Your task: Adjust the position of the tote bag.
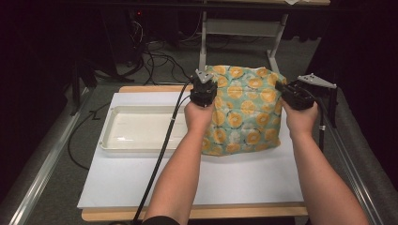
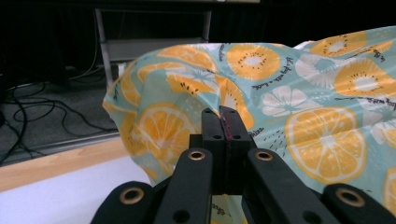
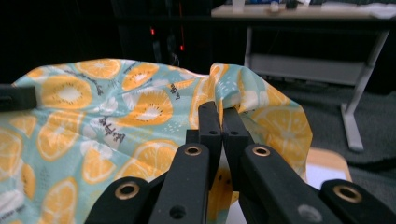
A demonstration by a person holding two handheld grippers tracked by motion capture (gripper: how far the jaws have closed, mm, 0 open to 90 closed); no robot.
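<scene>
A teal cloth (image 1: 244,112) printed with orange and kiwi slices hangs above the white board as a raised sheet between my two grippers. My left gripper (image 1: 204,85) is shut on the cloth's upper left edge. In the left gripper view its jaws (image 2: 223,114) are pressed together, with the cloth (image 2: 317,135) bunched around the tips. My right gripper (image 1: 284,89) is shut on the upper right edge. In the right gripper view its jaws (image 3: 220,114) are closed in a fold of the cloth (image 3: 93,121). The cloth's lower edge rests on the board.
A shallow white tray (image 1: 105,140) lies on the white board (image 1: 234,183), left of the cloth. The board sits on a wooden tabletop (image 1: 197,213). Beyond are a grey floor with black cables (image 1: 155,61) and a metal desk frame (image 1: 202,42).
</scene>
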